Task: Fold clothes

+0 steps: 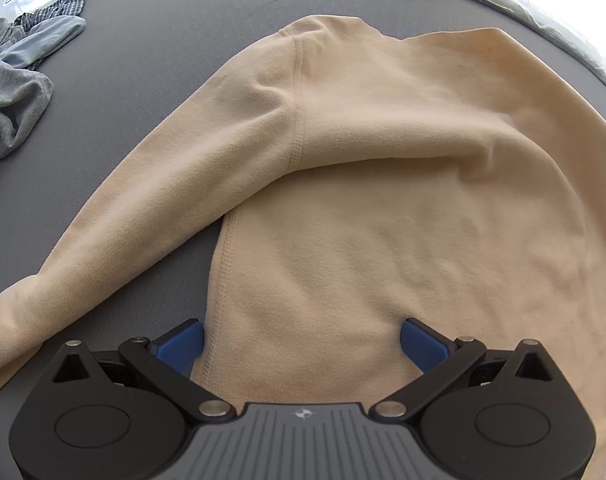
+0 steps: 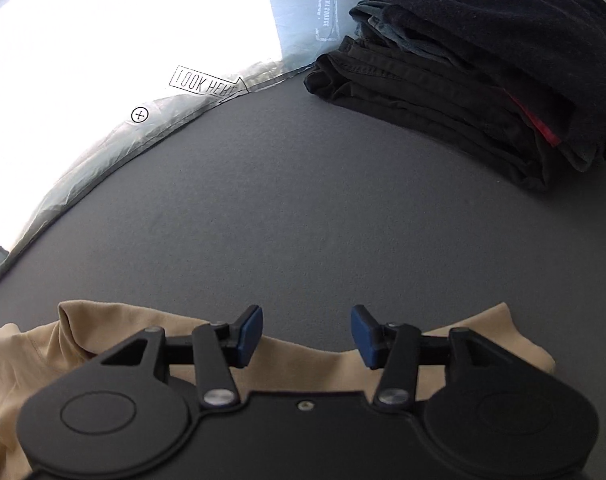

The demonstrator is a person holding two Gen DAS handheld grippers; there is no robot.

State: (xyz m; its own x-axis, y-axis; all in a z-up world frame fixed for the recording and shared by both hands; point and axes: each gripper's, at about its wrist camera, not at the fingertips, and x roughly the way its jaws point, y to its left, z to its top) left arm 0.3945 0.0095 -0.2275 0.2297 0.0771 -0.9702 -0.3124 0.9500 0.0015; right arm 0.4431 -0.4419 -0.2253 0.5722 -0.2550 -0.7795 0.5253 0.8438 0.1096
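While both jaws gape, beige sweater [image 1: 363,200] underlies left hand-held gripper [image 1: 303,344].

Bare grey tabletop [image 2: 303,200] ahead; dark folded stack [image 2: 483,72] far right.

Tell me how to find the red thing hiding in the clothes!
Look at the grey table, then its far right corner, where a stack of dark folded clothes sits. Low on the stack's right side a thin red strip peeks out, the only bright colour among black and navy layers.
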